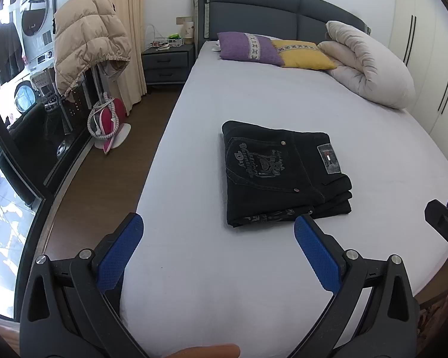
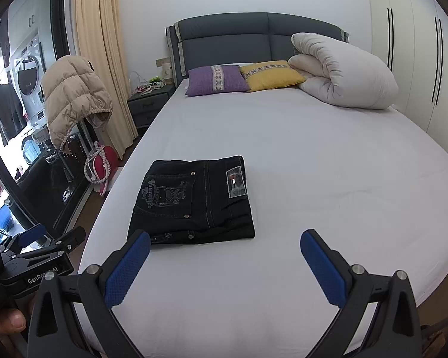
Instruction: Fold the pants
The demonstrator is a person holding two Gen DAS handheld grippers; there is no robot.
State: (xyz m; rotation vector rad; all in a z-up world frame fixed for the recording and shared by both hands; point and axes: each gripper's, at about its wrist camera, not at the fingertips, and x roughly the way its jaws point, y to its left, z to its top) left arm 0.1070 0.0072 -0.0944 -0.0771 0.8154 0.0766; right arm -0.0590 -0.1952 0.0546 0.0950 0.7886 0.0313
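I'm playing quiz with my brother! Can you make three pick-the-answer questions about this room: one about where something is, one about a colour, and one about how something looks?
1. Where are the pants?
A. on the floor
B. on the bed
C. on the nightstand

2. What colour is the pillow beside the yellow pillow?
A. purple
B. green
C. red

3. How are the pants?
A. spread flat
B. hanging
C. folded in a stack

Answers: B, they lie on the sheet; A, it is purple; C, layers show at the edge, and both the left gripper and right gripper are open, apart from them.
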